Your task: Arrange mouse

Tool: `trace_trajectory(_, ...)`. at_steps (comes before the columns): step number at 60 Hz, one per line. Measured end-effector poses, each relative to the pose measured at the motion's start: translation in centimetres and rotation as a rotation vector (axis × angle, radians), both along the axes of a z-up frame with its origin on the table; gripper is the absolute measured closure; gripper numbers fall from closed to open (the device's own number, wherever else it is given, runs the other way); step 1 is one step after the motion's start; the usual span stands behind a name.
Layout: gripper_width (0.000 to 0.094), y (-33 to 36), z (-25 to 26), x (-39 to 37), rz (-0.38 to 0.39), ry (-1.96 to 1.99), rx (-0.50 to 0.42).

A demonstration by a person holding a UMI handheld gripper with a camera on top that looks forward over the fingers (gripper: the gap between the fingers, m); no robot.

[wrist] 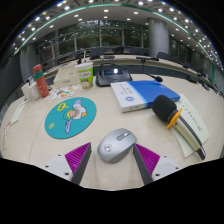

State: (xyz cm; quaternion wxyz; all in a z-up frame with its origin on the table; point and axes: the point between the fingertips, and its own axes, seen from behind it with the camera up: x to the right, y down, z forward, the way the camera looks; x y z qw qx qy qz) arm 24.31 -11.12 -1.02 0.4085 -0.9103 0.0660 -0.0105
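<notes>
A grey computer mouse lies on the beige table, just ahead of my fingers and between their tips. There is a gap at each side of it and it rests on the table. My gripper is open, with its magenta pads on either side. A round teal mouse mat with a cartoon picture lies to the left, beyond the left finger.
A blue book on a white box lies beyond the mouse. A black and orange object and a booklet lie to the right. Bottles, a cup and a laptop stand farther back.
</notes>
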Motion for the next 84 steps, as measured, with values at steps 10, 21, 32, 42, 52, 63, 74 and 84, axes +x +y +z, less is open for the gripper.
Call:
trace_trajectory(10, 0.009, 2.7, -0.1, -0.3, 0.016, 0.018, 0.003)
trace_trajectory(21, 0.0377, 4.6, -0.5, 0.6, 0.024, -0.06, 0.008)
trace_trajectory(32, 0.0498, 4.9, -0.4, 0.8, 0.022, -0.057, 0.019)
trace_trajectory(42, 0.0569, 5.2, 0.9, 0.7, -0.004, -0.021, 0.017)
trace_trajectory(52, 0.057, 8.6, 10.2, -0.8, -0.003, -0.029, 0.185)
trace_trajectory(63, 0.0571, 13.8, 15.9, -7.8, 0.087, -0.002, 0.289)
trace_trajectory(74, 0.0573, 16.9, 9.7, -13.9, 0.151, 0.039, 0.2)
trace_trajectory(84, 0.0562, 17.5, 3.2, -14.6, 0.165, 0.006, 0.111)
